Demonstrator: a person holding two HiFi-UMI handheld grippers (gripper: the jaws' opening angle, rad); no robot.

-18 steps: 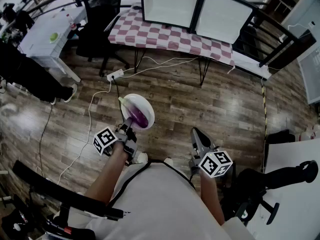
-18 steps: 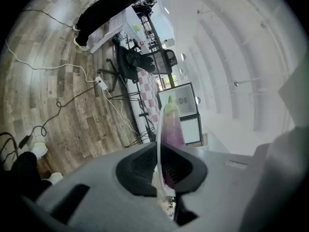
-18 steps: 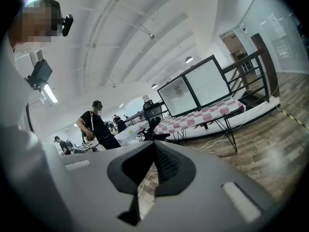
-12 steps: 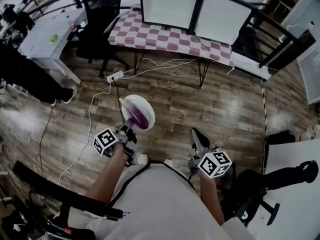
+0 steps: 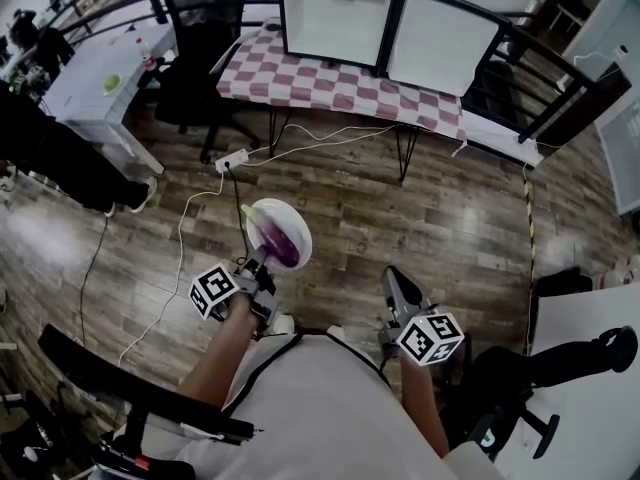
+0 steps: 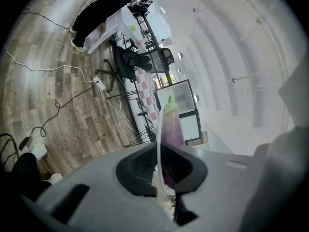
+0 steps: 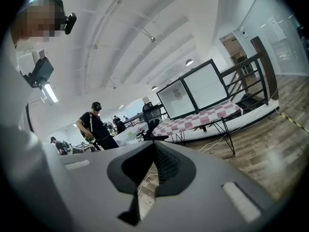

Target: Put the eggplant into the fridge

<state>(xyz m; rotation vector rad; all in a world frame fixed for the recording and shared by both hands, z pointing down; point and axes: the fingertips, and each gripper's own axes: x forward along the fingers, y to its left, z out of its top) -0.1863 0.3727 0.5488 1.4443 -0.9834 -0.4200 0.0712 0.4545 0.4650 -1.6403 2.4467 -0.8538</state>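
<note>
In the head view, my left gripper (image 5: 262, 262) is out over the wooden floor (image 5: 450, 218), holding a white plate (image 5: 290, 218) by its near rim. The eggplant (image 5: 283, 244) lies on that plate, running from the middle towards the far left rim, and its green stem pokes just past that rim. My right gripper (image 5: 391, 274) hangs beside it, well apart from the plate and carrying nothing. Farther off stands a table with a checked cloth (image 5: 340, 78), with two white dark-framed panels (image 5: 390, 18) along its far edge.

In the left gripper view the plate (image 6: 158, 129) shows edge-on, and my jaws are pinched tight on its rim. The eggplant (image 6: 172, 127) lies against the plate's right face, purple with its green tip pointing away from me.

In the right gripper view my jaws (image 7: 154, 149) are pressed together with nothing between them. Past them I see the checked table and a person in black (image 7: 96, 127) standing at the left.
</note>
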